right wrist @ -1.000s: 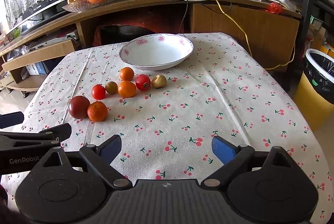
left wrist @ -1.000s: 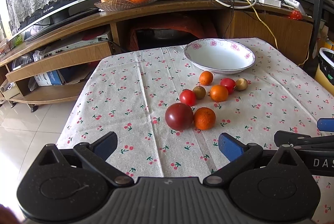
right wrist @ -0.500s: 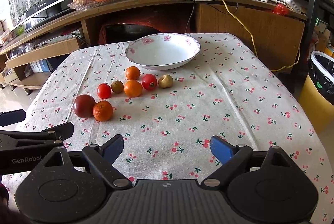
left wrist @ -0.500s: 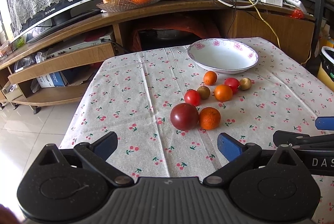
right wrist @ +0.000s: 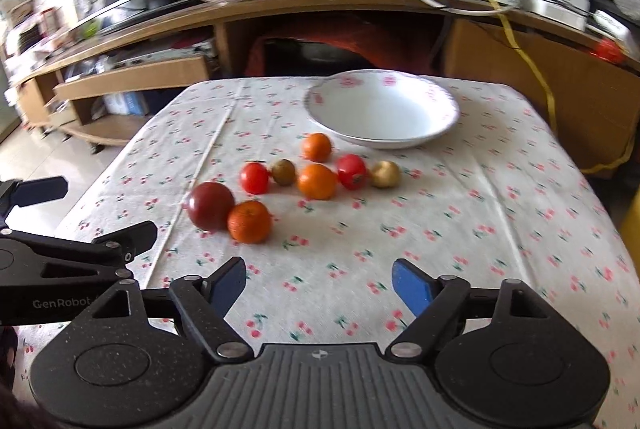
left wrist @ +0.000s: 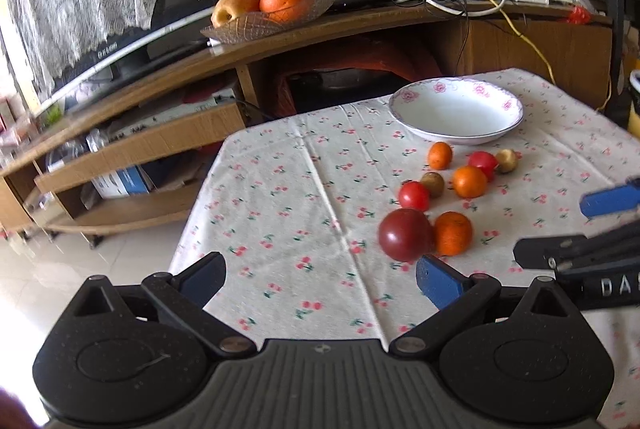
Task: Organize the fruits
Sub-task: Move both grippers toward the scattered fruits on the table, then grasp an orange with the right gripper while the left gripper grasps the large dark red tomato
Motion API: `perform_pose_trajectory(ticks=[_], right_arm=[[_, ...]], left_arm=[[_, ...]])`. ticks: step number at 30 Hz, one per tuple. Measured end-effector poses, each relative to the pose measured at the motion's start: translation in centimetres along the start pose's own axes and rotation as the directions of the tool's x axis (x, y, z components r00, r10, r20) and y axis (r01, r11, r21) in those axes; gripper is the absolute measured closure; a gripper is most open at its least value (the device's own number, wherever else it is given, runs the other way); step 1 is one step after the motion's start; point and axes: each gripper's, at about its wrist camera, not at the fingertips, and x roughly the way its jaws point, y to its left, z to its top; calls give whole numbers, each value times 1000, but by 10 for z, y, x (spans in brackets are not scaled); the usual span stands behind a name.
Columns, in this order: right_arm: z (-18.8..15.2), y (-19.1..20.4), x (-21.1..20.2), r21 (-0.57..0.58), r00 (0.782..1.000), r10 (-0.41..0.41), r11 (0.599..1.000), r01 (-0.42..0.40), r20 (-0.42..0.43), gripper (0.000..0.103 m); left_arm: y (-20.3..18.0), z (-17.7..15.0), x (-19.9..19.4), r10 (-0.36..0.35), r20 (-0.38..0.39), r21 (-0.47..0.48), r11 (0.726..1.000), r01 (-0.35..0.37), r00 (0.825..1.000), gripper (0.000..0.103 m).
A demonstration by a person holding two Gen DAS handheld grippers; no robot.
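Note:
Several small fruits lie on the cherry-print tablecloth (right wrist: 480,221): a dark red tomato (right wrist: 211,205) touching an orange (right wrist: 249,221), with red tomatoes, oranges and two brownish fruits behind them. An empty white bowl (right wrist: 382,109) with a pink flower rim stands beyond the fruits. My right gripper (right wrist: 320,287) hovers over bare cloth in front of the fruits; its jaws are closing with nothing between them. My left gripper (left wrist: 320,279) is open and empty, its right finger (left wrist: 438,285) just short of the dark tomato (left wrist: 405,233). The bowl (left wrist: 456,113) sits far right in the left wrist view.
A wooden TV stand (left wrist: 360,25) runs behind the table with a glass dish of large oranges and an apple (left wrist: 272,9), cables and a television. A shelf (left wrist: 140,141) and tiled floor lie to the left. A yellow bin edge (right wrist: 632,225) shows at the right.
Both views have shifted so the fruits sit closer and further right. The right gripper's fingers have drawn nearer each other. No fruit has moved.

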Motion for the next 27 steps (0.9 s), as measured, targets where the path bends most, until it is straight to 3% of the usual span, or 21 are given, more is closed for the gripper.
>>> perform_pose_trajectory(ticks=[5,9,11,16,23,27], right_arm=[[15,6,20,-59,997,76,995,-77,-18,34],[23,13,40,-96,988,135,985,-142,-72,50],[28,17,48,-117,985,152,980,-161,-83,51],[37,26,65,-176,976,170,965,-192,-133,73],[40,10,56,-191,973,166,962,-195,-158,75],[43,-7,41,-203,978,136,965,-167,-161,75]], left_arm=[[10,-3,5,12,-1,17,1000,-12,1000,0],[19,-6,13,4,-32,-12,1000,-4,999,0],[20,-7,16,-2,-38,-17,1000,2,999,0],[18,-5,19,-24,-36,-14,1000,24,999,0],[-2,11,28,-119,-24,60,991,120,993,0],[-15,24,42,-176,-41,49,983,178,983,11]])
